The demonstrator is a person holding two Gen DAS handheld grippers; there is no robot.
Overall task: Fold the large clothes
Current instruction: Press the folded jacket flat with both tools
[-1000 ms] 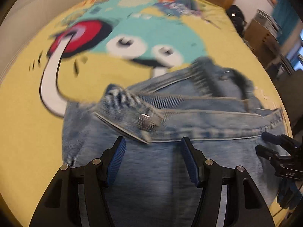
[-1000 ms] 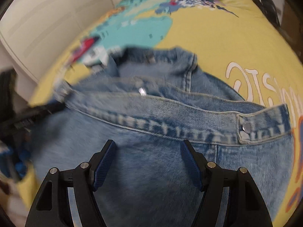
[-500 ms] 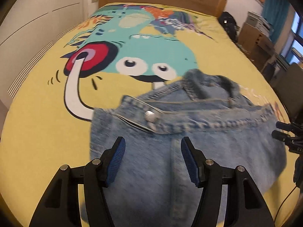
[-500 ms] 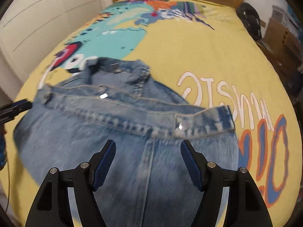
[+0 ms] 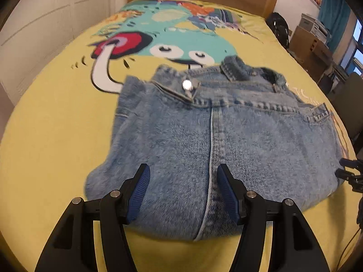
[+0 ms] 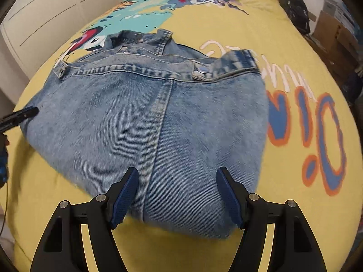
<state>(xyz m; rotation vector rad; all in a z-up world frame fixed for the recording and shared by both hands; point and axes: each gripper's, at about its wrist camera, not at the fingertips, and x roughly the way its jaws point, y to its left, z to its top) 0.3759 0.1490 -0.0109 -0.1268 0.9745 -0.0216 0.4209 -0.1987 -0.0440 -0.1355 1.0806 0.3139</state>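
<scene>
Beyond both grippers' parted jaws lies the folded denim jacket (image 5: 226,136).

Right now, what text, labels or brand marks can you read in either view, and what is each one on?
White lettering on the yellow bedspread, beside the denim jacket: upside down, part covered, unreadable.
Orange-and-blue outlined characters on the bedspread: possibly "0" shapes, not a readable word.
Metal snap on the jacket: any stamping too small.
White marking on the other tongs' finger: too blurred.
Boxes by the wall: no legible labels.
</scene>
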